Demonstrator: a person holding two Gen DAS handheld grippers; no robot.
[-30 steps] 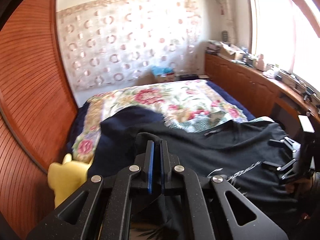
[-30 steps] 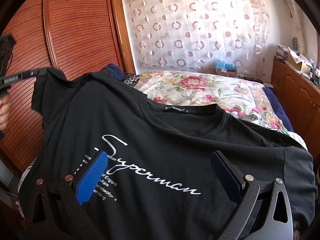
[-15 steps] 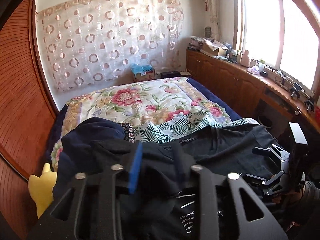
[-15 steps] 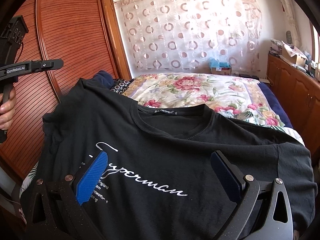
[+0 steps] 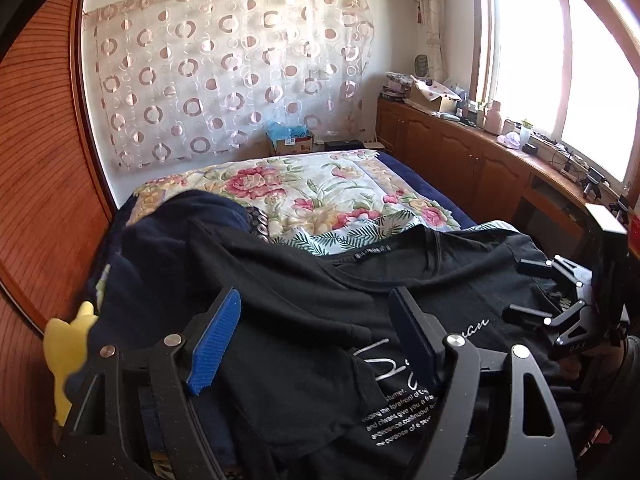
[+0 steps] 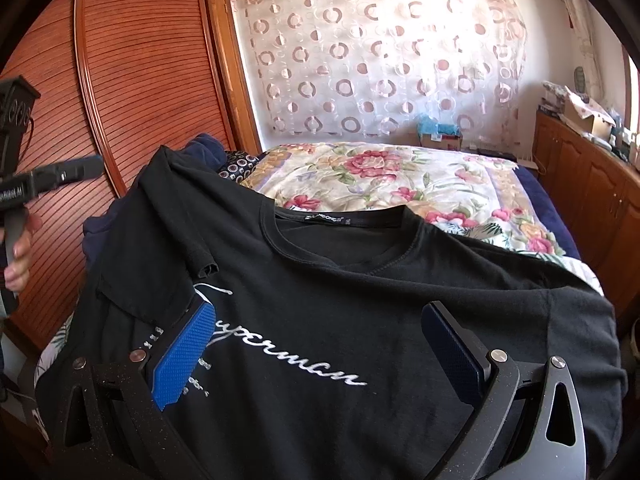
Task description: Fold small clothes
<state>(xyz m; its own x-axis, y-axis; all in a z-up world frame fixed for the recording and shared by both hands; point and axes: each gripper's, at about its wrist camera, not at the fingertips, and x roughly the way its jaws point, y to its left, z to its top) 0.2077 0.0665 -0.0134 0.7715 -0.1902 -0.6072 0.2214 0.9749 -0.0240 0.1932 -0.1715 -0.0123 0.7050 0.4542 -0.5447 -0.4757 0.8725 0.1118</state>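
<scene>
We are opening the left gripper above the black T-shirt, its sleeve lying folded inward, pinching nothing; our right gripper is hovering spread wide.

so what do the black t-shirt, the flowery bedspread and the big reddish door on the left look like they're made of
Black t-shirt with white script lettering: soft matte knit, probably cotton jersey; it drapes in limp folds with a stitched neckline. Floral bedspread: printed woven fabric, possibly padded; the filling cannot be seen. Reddish ribbed wardrobe door: wood or wood veneer with a slight sheen; fine horizontal slats.
</scene>
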